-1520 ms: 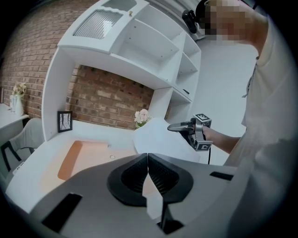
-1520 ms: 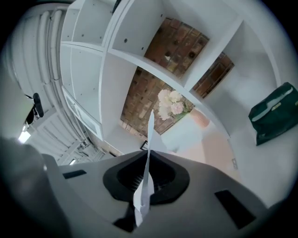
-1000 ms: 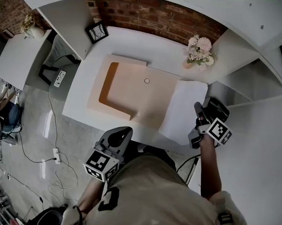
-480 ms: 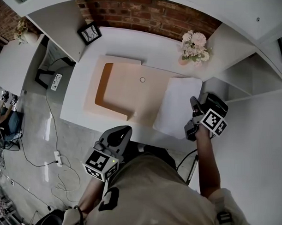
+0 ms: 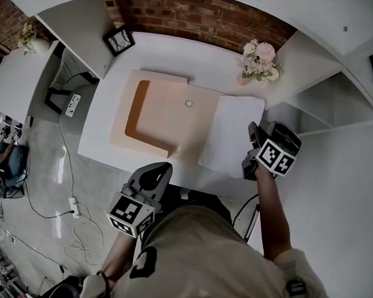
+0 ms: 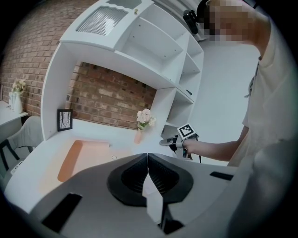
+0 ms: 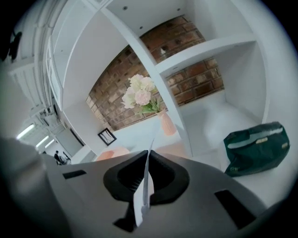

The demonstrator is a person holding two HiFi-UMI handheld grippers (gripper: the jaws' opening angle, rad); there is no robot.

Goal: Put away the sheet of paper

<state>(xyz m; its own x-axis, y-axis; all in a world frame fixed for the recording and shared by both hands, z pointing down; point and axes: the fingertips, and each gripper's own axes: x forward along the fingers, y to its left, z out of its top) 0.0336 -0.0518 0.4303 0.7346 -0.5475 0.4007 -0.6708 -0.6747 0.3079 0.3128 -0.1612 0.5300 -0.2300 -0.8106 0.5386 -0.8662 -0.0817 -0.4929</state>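
Note:
A white sheet of paper [image 5: 231,134] lies on the right part of the white desk [image 5: 159,59], its left edge over a peach-coloured flat pad [image 5: 169,120]. My right gripper [image 5: 250,152] is at the sheet's right edge and shut on it. In the right gripper view the paper [image 7: 142,195] stands edge-on between the closed jaws of that gripper [image 7: 147,160]. My left gripper [image 5: 150,177] hangs in front of the desk's near edge, away from the paper. Its jaws [image 6: 148,160] are shut with nothing in them.
A pink vase of flowers [image 5: 255,59] stands at the back right of the desk, and a small black picture frame [image 5: 119,40] at the back left. A small ring [image 5: 189,103] lies on the pad. White shelves [image 5: 323,95] rise to the right; one holds a dark green bag [image 7: 256,146].
My right gripper has slid left with the paper in it, so the sheet now lies farther over the peach pad. The left gripper has hardly moved.

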